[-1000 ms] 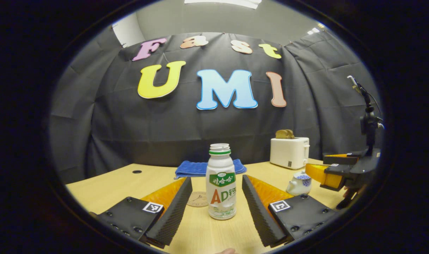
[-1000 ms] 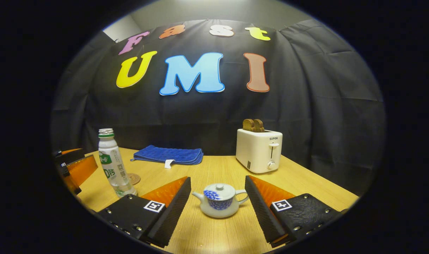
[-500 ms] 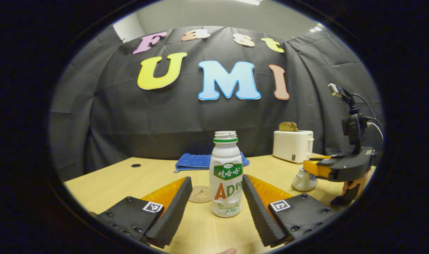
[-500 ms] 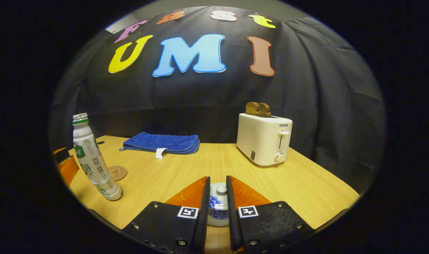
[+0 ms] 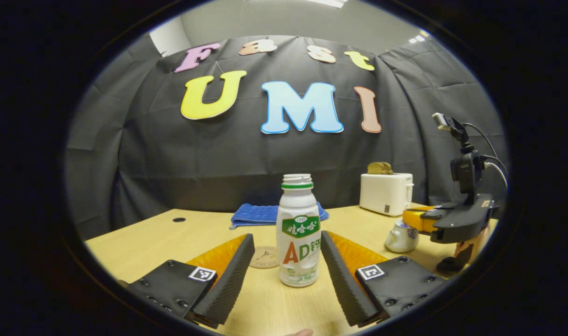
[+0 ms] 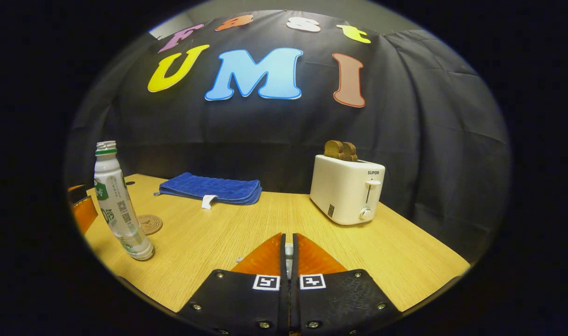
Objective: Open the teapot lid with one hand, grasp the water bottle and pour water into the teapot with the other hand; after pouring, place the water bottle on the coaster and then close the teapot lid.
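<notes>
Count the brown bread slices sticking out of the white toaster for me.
2: both brown bread slices stand side by side in the white toaster, at the table's back right. Any others inside are hidden.

Bare table (image 6: pixel 246 233) lies open between water bottle (image 6: pixel 118 205), towel (image 6: pixel 209 189) and toaster (image 6: pixel 347 189)

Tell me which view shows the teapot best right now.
The left gripper view: the teapot stands on the table, its body plain beneath the right tongs. In the right gripper view those tongs have closed together, leaving just a pale sliver between them.
</notes>
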Tool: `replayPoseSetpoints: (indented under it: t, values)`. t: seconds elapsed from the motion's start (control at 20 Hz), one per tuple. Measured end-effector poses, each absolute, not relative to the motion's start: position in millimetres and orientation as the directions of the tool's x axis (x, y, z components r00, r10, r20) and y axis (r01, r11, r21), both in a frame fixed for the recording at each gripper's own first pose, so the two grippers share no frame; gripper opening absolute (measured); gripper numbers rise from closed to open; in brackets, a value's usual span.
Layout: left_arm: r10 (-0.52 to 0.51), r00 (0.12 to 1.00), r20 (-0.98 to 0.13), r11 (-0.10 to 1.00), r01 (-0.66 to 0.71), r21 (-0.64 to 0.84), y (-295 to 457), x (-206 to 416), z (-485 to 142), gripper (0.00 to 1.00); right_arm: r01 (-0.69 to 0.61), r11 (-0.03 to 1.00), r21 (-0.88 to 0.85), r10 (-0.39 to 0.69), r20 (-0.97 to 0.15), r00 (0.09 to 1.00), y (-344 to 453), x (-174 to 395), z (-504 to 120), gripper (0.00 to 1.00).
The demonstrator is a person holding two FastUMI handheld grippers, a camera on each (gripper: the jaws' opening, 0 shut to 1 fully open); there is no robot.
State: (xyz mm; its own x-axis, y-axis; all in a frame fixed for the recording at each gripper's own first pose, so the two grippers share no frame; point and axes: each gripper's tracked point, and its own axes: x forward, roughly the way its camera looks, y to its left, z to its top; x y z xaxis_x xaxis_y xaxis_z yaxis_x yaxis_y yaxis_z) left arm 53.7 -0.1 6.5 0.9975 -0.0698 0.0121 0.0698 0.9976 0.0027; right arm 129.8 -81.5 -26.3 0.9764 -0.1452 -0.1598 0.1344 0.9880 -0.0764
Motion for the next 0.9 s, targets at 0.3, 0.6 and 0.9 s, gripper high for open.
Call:
replayPoseSetpoints:
  t: [0.3, 0.6, 0.9]
  values:
    - [-0.081, 0.997, 0.009, 0.996, 0.081, -0.024, -6, 59, 2, 0.99, 0.118, 0.989, -0.084, -0.120, -0.015, 0.993, -72, 116, 14, 0.01]
    - [-0.080, 0.997, 0.013, 0.997, 0.080, 0.008, -19, 90, 5, 0.99, 0.039, 0.995, -0.097, -0.039, -0.002, 0.999, -48, 108, 15, 0.01]
    - [-0.048, 0.998, -0.043, 0.999, 0.048, -0.015, -14, 120, -13, 1.00, 0.027, 0.996, -0.081, -0.025, 0.028, 0.999, -48, 101, 22, 0.01]
